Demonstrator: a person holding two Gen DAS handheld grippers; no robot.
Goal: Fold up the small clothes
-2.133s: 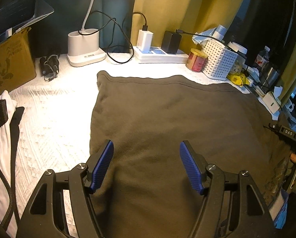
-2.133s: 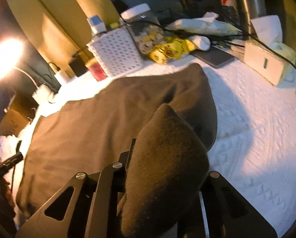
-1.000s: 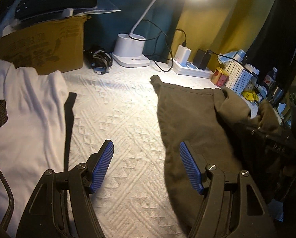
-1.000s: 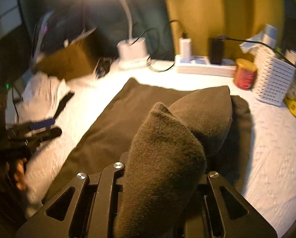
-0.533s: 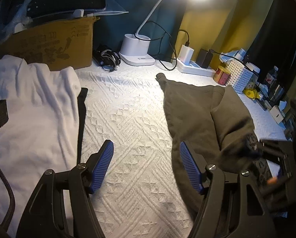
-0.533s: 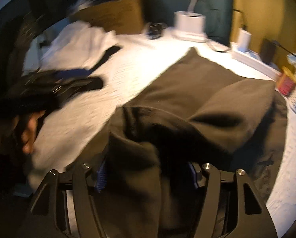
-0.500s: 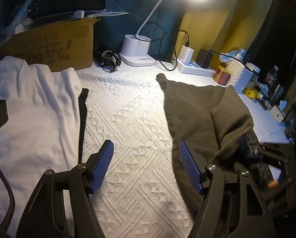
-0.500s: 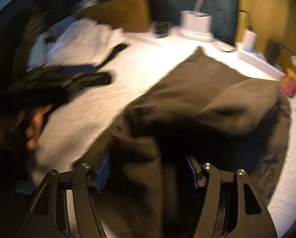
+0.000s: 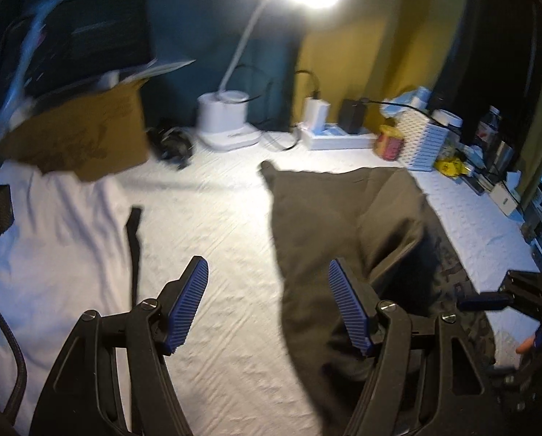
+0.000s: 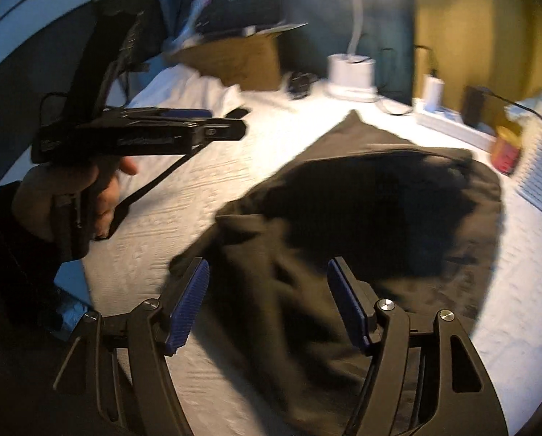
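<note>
Olive knit garment (image 9: 325, 225) on embossed white bedspread (image 9: 212, 218)

We see a white textured bedcover (image 9: 227, 218) under a glaring desk lamp (image 9: 227, 123) (its head washed out), a teal wall (image 9: 205, 36) meeting a mustard curtain (image 9: 350, 65), and a cardboard box (image 9: 85, 134) near a power strip (image 9: 338, 138).

Black tongs (image 10: 267, 307) with ribbed blue pads (image 10: 187, 305), silver screws, triangular cut-outs; dark sleeve (image 10: 2, 239).
</note>
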